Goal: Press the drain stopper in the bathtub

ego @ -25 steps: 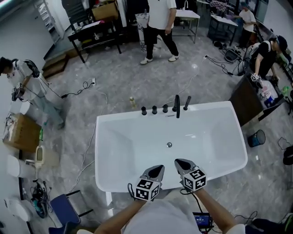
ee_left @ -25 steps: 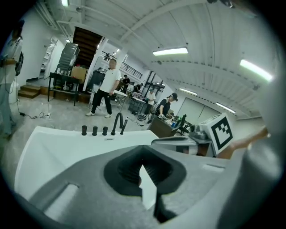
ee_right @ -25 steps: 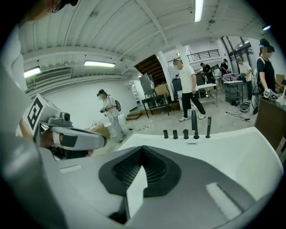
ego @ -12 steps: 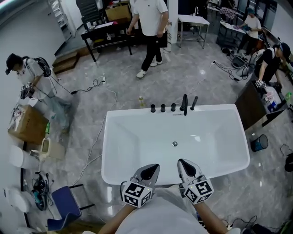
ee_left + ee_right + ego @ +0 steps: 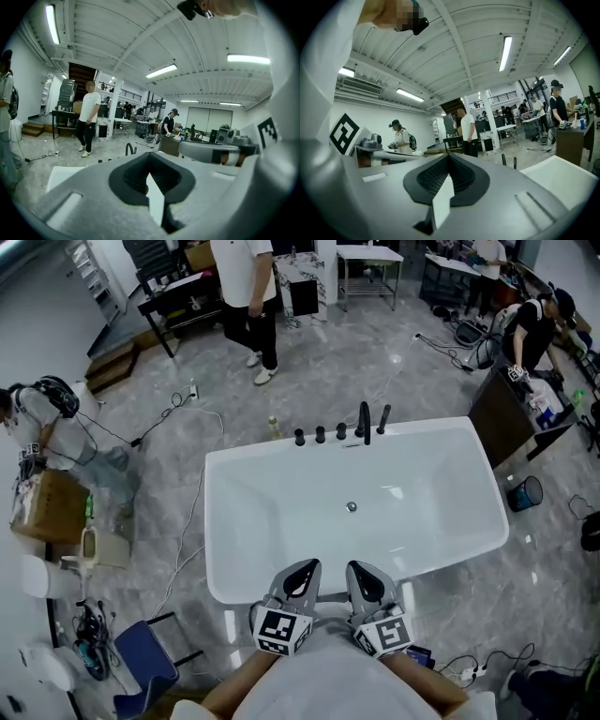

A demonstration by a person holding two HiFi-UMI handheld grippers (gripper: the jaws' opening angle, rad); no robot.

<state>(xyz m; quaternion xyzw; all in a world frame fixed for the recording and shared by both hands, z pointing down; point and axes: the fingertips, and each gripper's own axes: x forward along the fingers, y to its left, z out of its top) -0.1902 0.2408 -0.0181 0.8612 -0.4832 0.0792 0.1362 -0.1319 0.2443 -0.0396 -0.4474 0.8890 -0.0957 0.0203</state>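
Observation:
The white bathtub [image 5: 234,521] fills the middle of the head view. Its small round metal drain stopper [image 5: 352,507] sits on the tub floor, slightly toward the tap side. My left gripper [image 5: 302,570] and right gripper [image 5: 361,572] are side by side over the tub's near rim, well short of the stopper. Both are shut with nothing between their fingers. The left gripper view shows its gripper [image 5: 150,157] pointing level across the room, with a strip of tub [image 5: 61,176] behind it. The right gripper [image 5: 449,157] likewise points level, with the tub's edge [image 5: 562,176] at right.
A black faucet [image 5: 365,423] and several black knobs [image 5: 320,434] line the tub's far rim. A person in a white shirt [image 5: 246,277] walks behind it. Cables [image 5: 192,521] lie on the grey floor at left, a blue chair [image 5: 141,667] at lower left, a dark cabinet [image 5: 511,413] at right.
The head view has shifted, so the tub sits higher in the picture. Both grippers stay shut together at the near rim. The person at the back has walked leftwards.

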